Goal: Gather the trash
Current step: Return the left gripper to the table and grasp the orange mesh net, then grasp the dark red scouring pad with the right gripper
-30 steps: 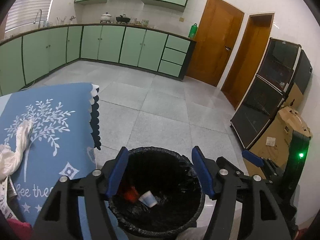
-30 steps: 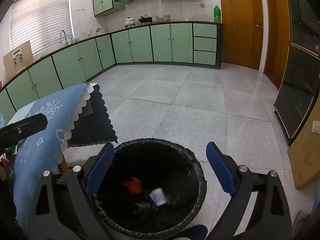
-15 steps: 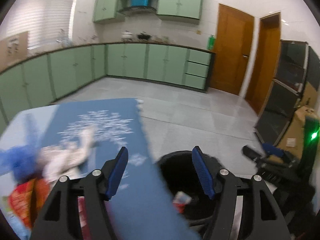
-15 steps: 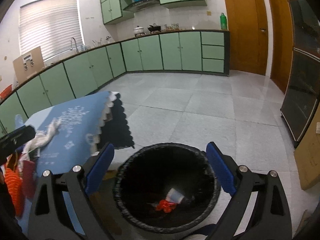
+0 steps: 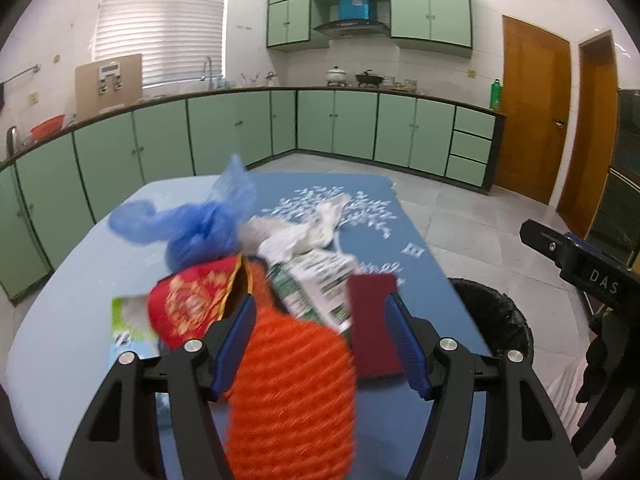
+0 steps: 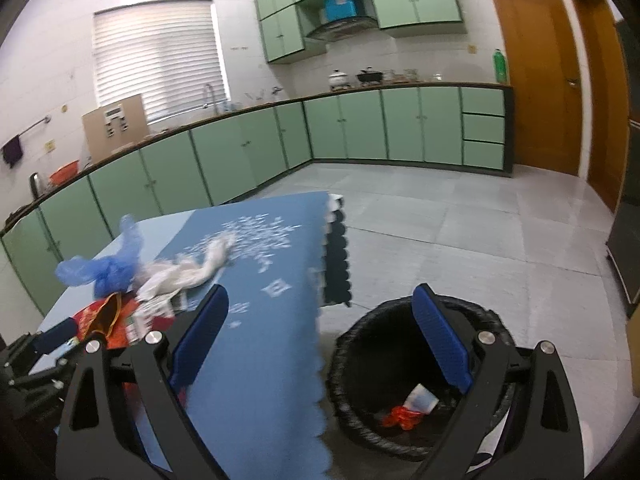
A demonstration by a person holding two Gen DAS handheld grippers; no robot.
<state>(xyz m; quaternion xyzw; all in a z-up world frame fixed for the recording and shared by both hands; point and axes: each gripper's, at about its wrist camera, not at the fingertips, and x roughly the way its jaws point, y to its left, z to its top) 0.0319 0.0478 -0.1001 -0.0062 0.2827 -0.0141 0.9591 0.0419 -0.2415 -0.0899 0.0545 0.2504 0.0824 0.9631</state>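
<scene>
A pile of trash lies on the blue-clothed table point(image 5: 420, 276): an orange mesh net point(image 5: 292, 384), a red packet point(image 5: 192, 304), a dark red card point(image 5: 374, 328), a printed carton point(image 5: 320, 280), white crumpled paper point(image 5: 304, 236) and a blue plastic bag point(image 5: 200, 224). My left gripper point(image 5: 320, 340) is open and empty, its fingers either side of the orange net. My right gripper point(image 6: 320, 344) is open and empty, over the table's edge and the black-lined bin point(image 6: 360, 344). The bin holds a red wrapper point(image 6: 402, 416) and a small white cup point(image 6: 422, 398). The bin also shows in the left wrist view point(image 5: 500, 320).
Green cabinets point(image 5: 340, 128) run along the far walls. Wooden doors point(image 5: 532, 108) stand at the right. The grey tiled floor point(image 6: 480, 232) is open beyond the bin. The table's scalloped cloth edge point(image 6: 338, 264) hangs beside the bin.
My left gripper has swung left from over the bin to the trash pile on the table. My right gripper has also turned left, with the bin now at its lower right.
</scene>
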